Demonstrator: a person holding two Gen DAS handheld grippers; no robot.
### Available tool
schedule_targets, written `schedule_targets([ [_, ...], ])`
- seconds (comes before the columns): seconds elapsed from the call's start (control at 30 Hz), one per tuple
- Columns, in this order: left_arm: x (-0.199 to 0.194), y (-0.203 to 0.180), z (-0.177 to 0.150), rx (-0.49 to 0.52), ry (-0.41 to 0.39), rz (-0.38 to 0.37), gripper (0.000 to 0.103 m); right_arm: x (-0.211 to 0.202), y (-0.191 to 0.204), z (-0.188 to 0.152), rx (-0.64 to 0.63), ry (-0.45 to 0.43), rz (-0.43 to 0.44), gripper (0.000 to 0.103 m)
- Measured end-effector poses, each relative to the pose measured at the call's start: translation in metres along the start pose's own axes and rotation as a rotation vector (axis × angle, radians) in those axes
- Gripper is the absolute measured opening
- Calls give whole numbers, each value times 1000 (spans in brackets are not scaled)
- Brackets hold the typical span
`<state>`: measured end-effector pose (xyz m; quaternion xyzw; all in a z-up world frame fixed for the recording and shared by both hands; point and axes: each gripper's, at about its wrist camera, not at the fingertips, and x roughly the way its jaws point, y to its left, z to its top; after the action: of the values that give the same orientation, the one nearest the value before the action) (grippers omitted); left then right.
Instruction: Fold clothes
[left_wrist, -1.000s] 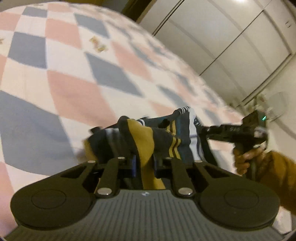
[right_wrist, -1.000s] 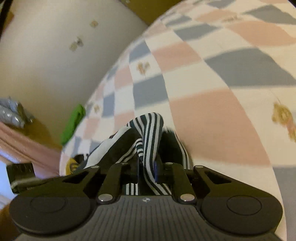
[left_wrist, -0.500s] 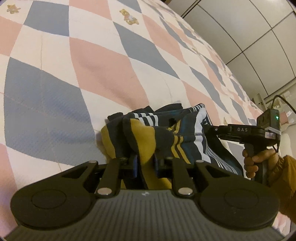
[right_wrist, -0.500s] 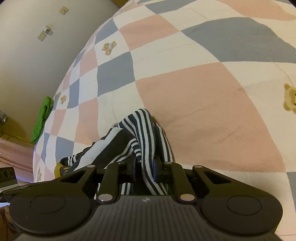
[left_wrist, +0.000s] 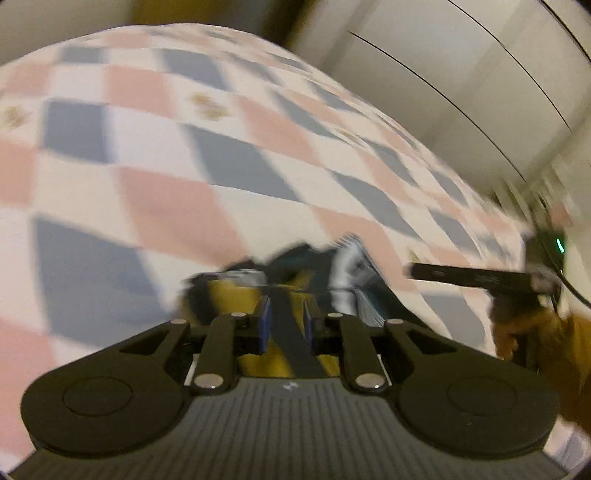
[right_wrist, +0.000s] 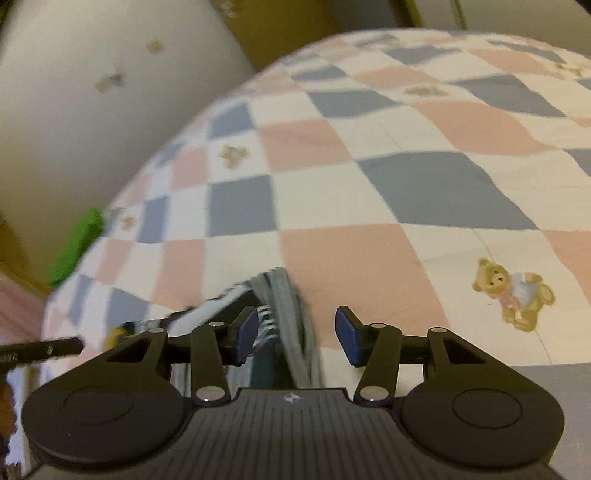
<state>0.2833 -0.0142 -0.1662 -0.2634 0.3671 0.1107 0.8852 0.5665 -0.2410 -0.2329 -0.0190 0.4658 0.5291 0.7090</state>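
Striped garment (right_wrist: 288, 306) lies bunched on the bed (right_wrist: 424, 192); right hand-held gripper (right_wrist: 297, 334) has just been opening, releasing it, while left hand-held gripper (left_wrist: 286, 319) pinches its yellow-dark fold; next, let go left.

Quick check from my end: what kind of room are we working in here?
Most likely a bedroom. The clothes lie on a bed under a quilt of pink, blue and white squares with teddy bears, and pale closet-like doors stand beside it.

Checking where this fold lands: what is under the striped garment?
The striped garment lies bunched on the checked quilt, pink and white squares showing around it. The fabric covers the patch directly beneath it, so nothing there can be seen.
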Motion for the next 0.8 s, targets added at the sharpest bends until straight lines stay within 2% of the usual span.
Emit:
schedule_targets([
  [0.03, 12, -8, 1, 50, 21, 6, 15, 0, 3, -2, -26, 16, 18, 47],
  [0.07, 26, -11, 1, 70, 48, 25, 16, 6, 6, -5, -54, 51, 18, 41],
  [0.1, 41, -9, 1, 65, 89, 67, 15, 12, 10, -8, -83, 87, 17, 40],
  [0.17, 68, 3, -3, 35, 167, 147, 4, 26, 13, -13, -90, 142, 17, 37],
  [0.27, 79, 12, -4, -3, 182, 163, 3, 37, 10, -27, -112, 186, -39, 38],
  [0.37, 80, 11, -3, -1, 181, 173, 3, 42, 3, -36, -72, 199, -38, 38],
  [0.5, 79, 12, -3, -12, 183, 178, 3, 39, 4, -36, -66, 177, -46, 38],
  [0.67, 75, 4, 2, -12, 187, 195, 3, 9, 3, -41, -33, 116, -71, 38],
  [0.77, 54, -8, 9, -24, 144, 147, 3, -22, 3, -46, 12, 49, -61, 38],
  [0.8, 48, -13, 11, -20, 127, 107, 7, -31, 5, -50, 23, 32, -51, 38],
])
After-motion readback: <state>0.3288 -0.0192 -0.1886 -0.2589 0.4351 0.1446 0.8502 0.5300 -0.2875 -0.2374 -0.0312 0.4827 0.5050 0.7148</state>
